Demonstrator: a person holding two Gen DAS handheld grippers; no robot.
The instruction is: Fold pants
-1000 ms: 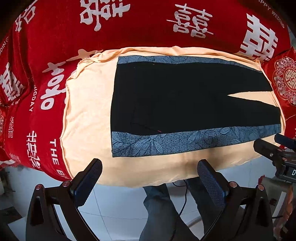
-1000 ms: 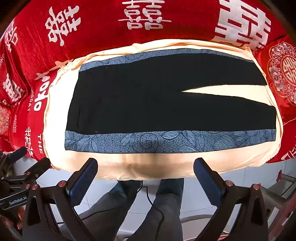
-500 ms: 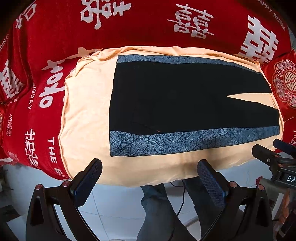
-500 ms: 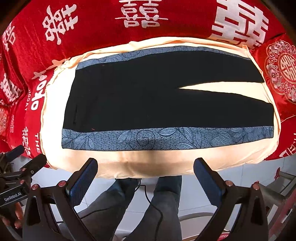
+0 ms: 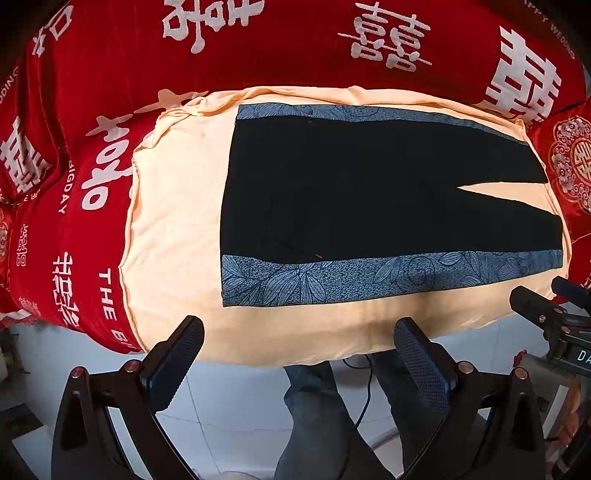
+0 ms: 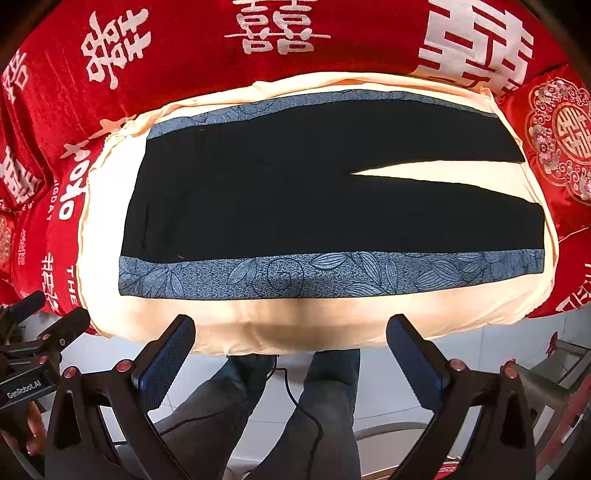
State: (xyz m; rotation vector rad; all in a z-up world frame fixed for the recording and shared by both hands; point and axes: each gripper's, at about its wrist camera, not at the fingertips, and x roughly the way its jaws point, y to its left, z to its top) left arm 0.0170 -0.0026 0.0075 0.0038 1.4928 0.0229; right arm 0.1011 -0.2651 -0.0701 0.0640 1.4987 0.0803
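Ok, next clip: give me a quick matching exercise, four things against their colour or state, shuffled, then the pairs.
Things:
1. pants
2. side stripe
3. blanket
4. left gripper

Colour or state:
A. red with white characters
B. open, holding nothing
C. black, spread flat
D. blue-grey leaf print

Pairs: 1-C, 2-D, 3-A, 4-B

Red cushions (image 6: 280, 40) wall the far side; near edge lies open.
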